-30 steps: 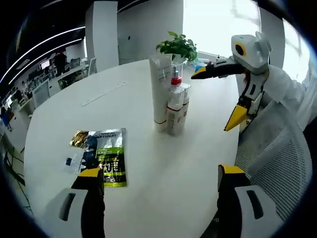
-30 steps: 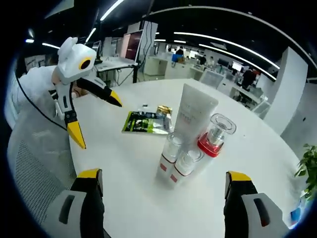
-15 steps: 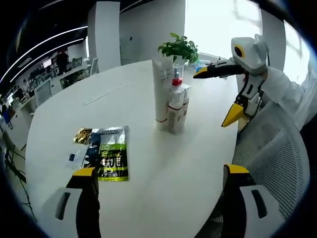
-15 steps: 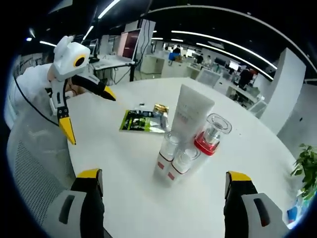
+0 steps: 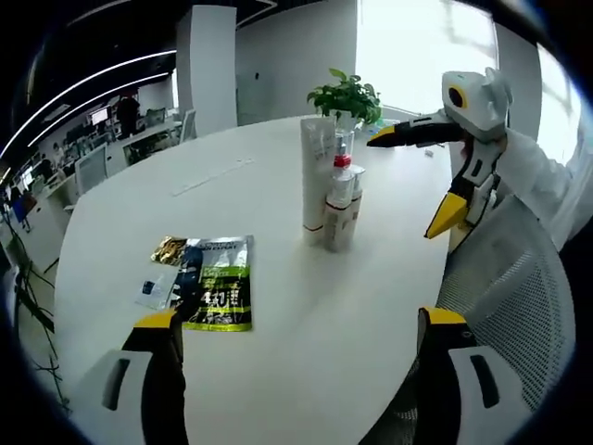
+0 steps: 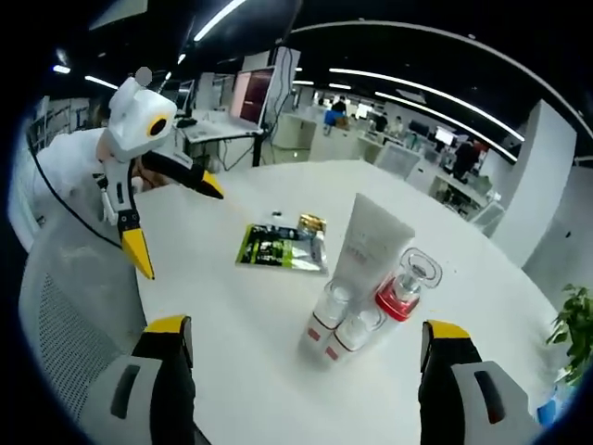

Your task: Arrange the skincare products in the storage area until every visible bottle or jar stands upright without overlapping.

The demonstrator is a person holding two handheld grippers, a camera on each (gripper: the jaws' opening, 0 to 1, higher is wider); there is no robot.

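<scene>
White table (image 5: pixel 278 306) carries my upright cluster: tube (image 5: pixel 317 171), red-collared bottle (image 6: pixel 405 292) and two small bottles (image 6: pixel 343 326) touching. Sachets (image 5: pixel 215 292) lie left, a plant (image 5: pixel 347 93) beyond. Both my grippers (image 5: pixel 295 348) (image 6: pixel 301 357) hang above, jaws apart, empty.

I saw a green sachet (image 5: pixel 219 295) lying flat on the white table (image 5: pixel 306 315), a gold packet (image 5: pixel 170 250) beside it, and a plant (image 5: pixel 346 93) behind.
</scene>
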